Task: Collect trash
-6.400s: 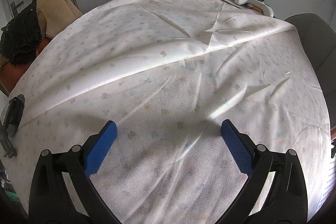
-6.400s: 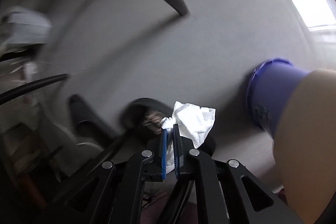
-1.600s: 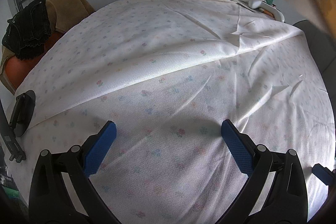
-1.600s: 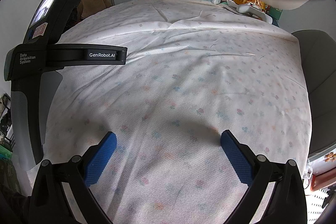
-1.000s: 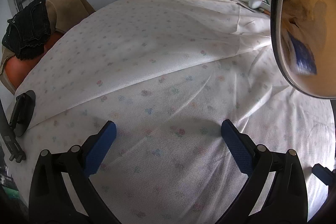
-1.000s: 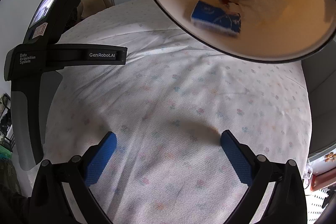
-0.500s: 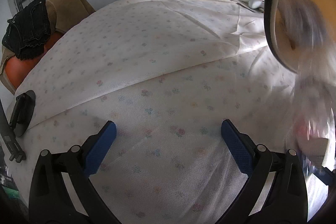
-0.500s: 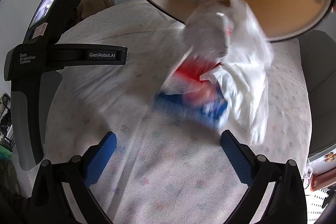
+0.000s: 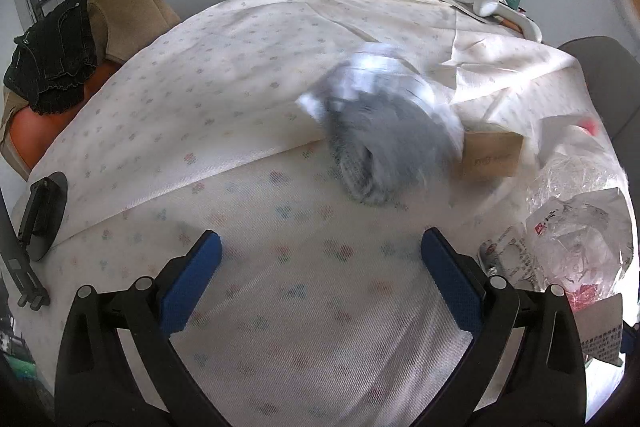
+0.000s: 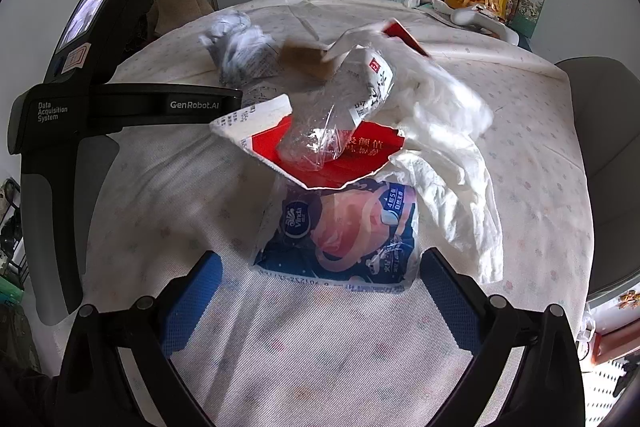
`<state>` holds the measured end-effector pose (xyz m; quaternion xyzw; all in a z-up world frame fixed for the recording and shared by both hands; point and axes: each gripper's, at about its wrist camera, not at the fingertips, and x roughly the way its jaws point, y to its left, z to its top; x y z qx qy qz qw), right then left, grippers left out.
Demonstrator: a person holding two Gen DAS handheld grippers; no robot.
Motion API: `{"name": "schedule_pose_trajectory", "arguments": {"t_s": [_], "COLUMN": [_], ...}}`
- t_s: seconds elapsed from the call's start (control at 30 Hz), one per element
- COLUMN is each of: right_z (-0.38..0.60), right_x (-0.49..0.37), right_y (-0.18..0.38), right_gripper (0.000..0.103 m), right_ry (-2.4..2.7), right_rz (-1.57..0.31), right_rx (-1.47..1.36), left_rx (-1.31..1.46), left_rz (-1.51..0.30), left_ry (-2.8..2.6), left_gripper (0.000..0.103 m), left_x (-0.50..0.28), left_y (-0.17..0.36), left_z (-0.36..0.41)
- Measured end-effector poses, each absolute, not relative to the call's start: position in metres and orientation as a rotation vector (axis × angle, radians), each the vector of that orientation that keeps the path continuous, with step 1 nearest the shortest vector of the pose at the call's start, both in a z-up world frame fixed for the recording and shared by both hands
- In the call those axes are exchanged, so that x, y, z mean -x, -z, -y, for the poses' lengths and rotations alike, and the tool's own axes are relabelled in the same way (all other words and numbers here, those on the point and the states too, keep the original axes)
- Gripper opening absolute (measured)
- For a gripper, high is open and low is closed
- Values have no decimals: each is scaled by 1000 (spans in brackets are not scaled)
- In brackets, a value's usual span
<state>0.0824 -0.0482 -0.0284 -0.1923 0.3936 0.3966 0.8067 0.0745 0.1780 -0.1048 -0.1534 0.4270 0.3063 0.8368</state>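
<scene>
My left gripper (image 9: 320, 267) is spread wide over the flowered tablecloth (image 9: 200, 115), holding and touching nothing. Ahead of it, right of centre, a blurred grey-white crumpled wad (image 9: 380, 143) lies beside a small brown cardboard piece (image 9: 490, 155); clear plastic wrappers (image 9: 568, 227) lie at the far right edge. My right gripper (image 10: 320, 291) is likewise fully spread and empty. Between and just beyond its fingers lies a blue tissue pack wrapper (image 10: 340, 239), overlapped by torn red-and-white packaging (image 10: 320, 155) with a clear plastic bag (image 10: 332, 115) on top. A white crumpled tissue (image 10: 452, 155) sprawls to the right, touching the pile.
</scene>
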Motion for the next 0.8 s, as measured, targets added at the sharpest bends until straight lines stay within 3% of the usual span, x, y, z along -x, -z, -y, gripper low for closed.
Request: {"name": "schedule_pose_trajectory", "arguments": {"t_s": [0.8], "right_z": [48], "right_x": [-82], "right_y": [29], "right_gripper": [97], "right_ry": [-849], "right_rz": [-842], "right_rx": [411], "left_rx": [325], "left_rz": [-904], "left_ry": [-648], "left_gripper": [99], "left_x": [-74], "left_y": [105], "left_z": [-178]}}
